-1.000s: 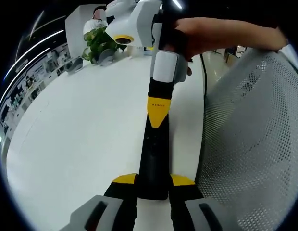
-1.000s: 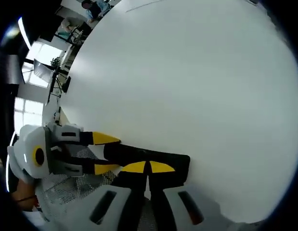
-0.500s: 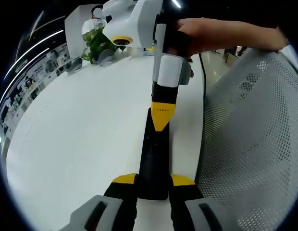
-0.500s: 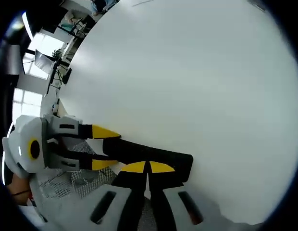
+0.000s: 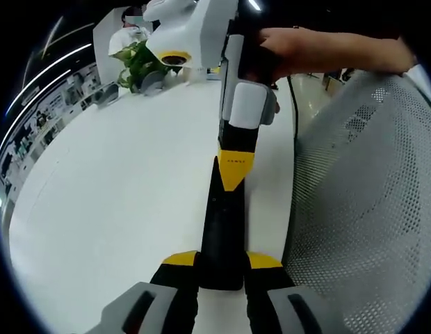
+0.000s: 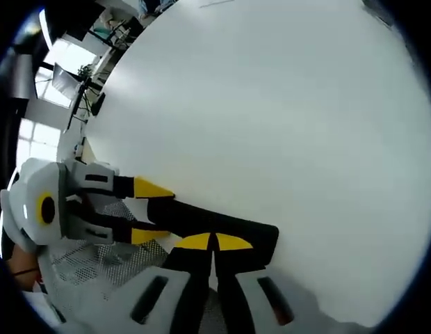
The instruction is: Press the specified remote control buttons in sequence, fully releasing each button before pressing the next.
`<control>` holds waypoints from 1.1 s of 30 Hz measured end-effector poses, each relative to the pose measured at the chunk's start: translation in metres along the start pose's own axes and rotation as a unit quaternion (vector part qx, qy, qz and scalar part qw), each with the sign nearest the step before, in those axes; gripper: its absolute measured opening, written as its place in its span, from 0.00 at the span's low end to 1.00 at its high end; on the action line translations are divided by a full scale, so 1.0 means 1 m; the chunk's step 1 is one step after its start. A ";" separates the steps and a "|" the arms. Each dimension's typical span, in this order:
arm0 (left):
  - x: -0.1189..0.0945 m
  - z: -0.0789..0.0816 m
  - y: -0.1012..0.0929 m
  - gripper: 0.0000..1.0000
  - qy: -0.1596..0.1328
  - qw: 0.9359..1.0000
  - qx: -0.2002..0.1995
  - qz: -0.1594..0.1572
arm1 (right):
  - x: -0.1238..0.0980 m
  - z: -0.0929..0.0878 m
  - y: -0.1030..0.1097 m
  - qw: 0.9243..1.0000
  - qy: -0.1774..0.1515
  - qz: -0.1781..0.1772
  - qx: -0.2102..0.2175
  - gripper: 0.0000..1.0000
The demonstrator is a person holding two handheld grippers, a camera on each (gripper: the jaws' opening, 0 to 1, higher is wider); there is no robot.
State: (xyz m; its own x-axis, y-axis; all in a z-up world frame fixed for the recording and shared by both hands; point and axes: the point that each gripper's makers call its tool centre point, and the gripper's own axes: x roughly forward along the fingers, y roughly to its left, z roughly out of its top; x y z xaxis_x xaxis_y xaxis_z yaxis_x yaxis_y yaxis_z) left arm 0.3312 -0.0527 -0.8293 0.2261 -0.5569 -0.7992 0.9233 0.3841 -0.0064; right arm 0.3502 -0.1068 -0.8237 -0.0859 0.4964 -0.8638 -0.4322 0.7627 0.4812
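Here, a long black remote [image 5: 220,226] lies on a white worktop [image 5: 111,195], seen from two tools held by a person.

In the left gripper view, the left tool [image 5: 221,261] is closed on the near end of the remote, one yellow-tipped jaw on each side, holding it steady. The remote runs straight ahead from it. At the far end, the right tool [image 5: 235,170] comes down from above with its yellow tips together, touching or almost touching the top face of the remote. A hand [image 5: 299,52] grips that tool. A white mesh chair back [image 5: 361,209] stands beside the worktop, and a plant [image 5: 142,62] sits far ahead.

In the right gripper view, the right tool's tips are shut and empty, resting over one end of the remote [image 6: 215,226], while the left tool [image 6: 149,212] clamps the other end.

A button press seems under way. The buttons cannot be made out, so how many presses are done or remain cannot be judged.
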 end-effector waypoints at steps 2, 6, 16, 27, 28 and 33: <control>0.000 0.000 0.000 0.25 0.000 1.000 -0.001 0.001 | 0.000 0.000 0.001 1.000 0.001 0.002 0.010 0.00; 0.000 0.000 0.000 0.25 -0.001 1.000 0.000 0.001 | -0.001 0.000 0.001 1.000 0.001 0.008 0.030 0.00; 0.000 0.000 0.000 0.25 -0.001 1.000 0.002 0.000 | -0.003 -0.010 -0.001 0.999 0.027 0.005 0.039 0.00; 0.000 0.000 0.000 0.25 -0.001 1.000 0.002 -0.001 | -0.005 -0.013 -0.003 0.999 0.034 0.001 0.043 0.00; 0.000 0.000 0.000 0.25 -0.001 1.000 0.002 -0.001 | -0.005 -0.013 -0.003 0.998 0.035 0.000 0.043 0.00; 0.000 0.000 0.000 0.25 -0.001 1.000 0.001 -0.001 | -0.006 -0.013 -0.005 0.998 0.035 0.001 0.050 0.00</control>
State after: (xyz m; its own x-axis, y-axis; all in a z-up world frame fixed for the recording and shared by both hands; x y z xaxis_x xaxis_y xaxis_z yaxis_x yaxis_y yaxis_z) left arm 0.3313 -0.0524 -0.8292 0.2255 -0.5596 -0.7975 0.9243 0.3816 -0.0065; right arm 0.3418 -0.1192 -0.8230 -0.1512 0.4702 -0.8695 -0.3409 0.8009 0.4924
